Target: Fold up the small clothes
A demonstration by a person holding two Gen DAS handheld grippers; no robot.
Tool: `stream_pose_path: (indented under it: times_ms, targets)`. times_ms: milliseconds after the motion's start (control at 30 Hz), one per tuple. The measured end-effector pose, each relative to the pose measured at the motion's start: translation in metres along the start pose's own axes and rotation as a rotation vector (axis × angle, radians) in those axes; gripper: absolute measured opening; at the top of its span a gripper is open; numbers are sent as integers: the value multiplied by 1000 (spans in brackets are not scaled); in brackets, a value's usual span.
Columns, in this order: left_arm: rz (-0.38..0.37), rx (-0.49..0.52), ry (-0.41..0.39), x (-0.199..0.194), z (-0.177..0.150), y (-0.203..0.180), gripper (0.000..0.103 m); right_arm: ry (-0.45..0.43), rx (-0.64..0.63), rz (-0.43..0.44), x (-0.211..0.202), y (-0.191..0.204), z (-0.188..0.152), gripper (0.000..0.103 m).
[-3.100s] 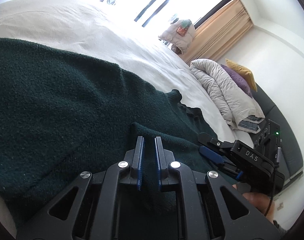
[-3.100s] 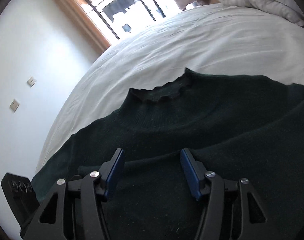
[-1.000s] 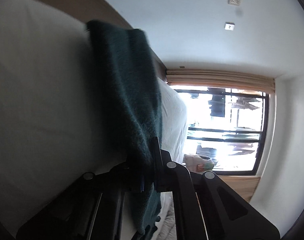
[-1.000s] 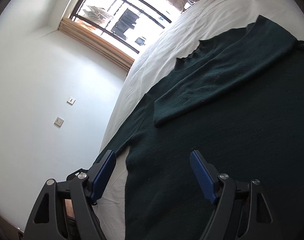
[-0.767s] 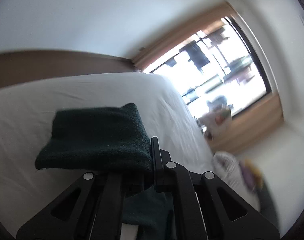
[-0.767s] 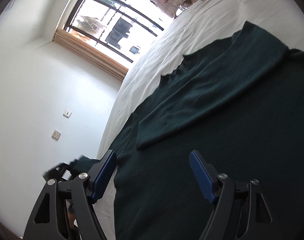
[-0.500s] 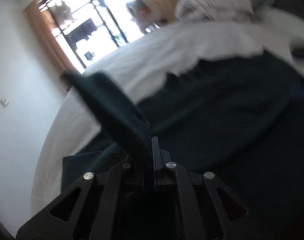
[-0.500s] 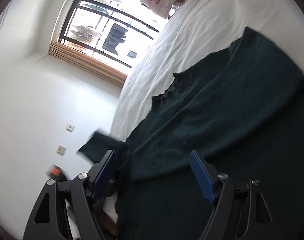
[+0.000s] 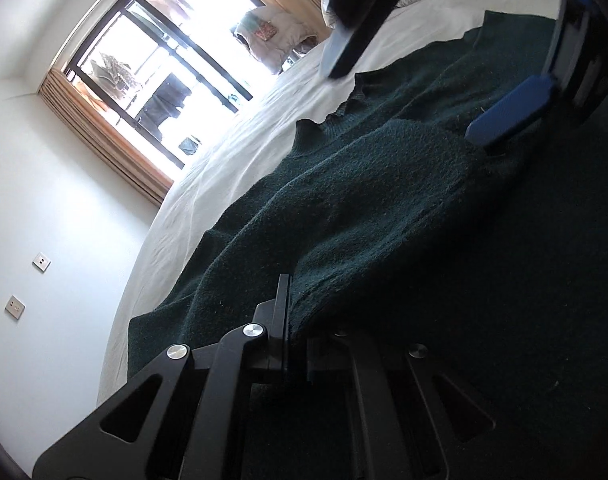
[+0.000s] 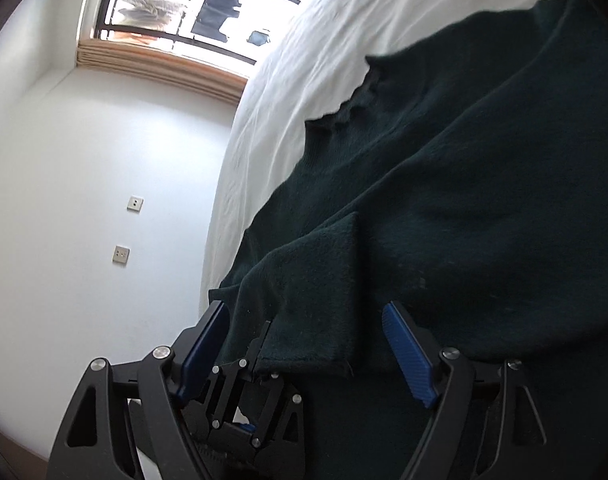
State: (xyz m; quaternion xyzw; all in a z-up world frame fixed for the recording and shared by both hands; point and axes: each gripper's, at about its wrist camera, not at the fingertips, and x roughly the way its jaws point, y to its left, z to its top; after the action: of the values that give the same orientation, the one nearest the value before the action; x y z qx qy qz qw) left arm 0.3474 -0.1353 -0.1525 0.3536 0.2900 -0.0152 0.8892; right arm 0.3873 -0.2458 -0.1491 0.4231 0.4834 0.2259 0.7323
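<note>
Lay spread on the white bed (image 10: 304, 80): the dark green sweater (image 10: 484, 200). Pinched one sleeve (image 9: 344, 208) tight in the left tool (image 9: 289, 344); kept the right tool (image 10: 304, 344) spread wide, nothing held. Best laid flat across the chest, then smoothed. Three seconds earlier, pinched low on the flat sweater instead.

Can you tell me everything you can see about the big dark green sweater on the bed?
The sweater is dark green, fuzzy-looking knit with a small wavy-edged collar. It lies spread across the white bed. One sleeve is folded over its body, with the cuff pinched in the shut left gripper. The right gripper, open, hovers around that sleeve end without pressing on it.
</note>
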Motion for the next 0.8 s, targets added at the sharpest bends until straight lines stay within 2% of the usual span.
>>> stream_pose_path:
  times_ms: [100,167,233,333,500,567,700,800]
  targets:
    - [-13,-40,-16,-6,-7,0,4,24,3,-36,16,4,10,73]
    - [-22,-60,-19,-4,-6,1,4,56,-38,-49,26,9,15,67]
    - [-33,-82,-22,-3,-7,5,4,108,-98,-85,38,15,16,34]
    - [-54,-114,-15,1,-10,9,4,109,-141,-113,35,18,13,16]
    - [-47,-108,-63,-10,7,12,4,28,-268,-134,1,40,12,10]
    - [-68,-131,-73,-15,22,15,4,4,-304,-156,-14,43,18,10]
    - [-102,-150,-103,-19,56,12,4,-39,-324,-184,-37,36,26,10]
    - [-143,-150,-95,-12,71,1,4,-52,-310,-209,-49,22,32,10]
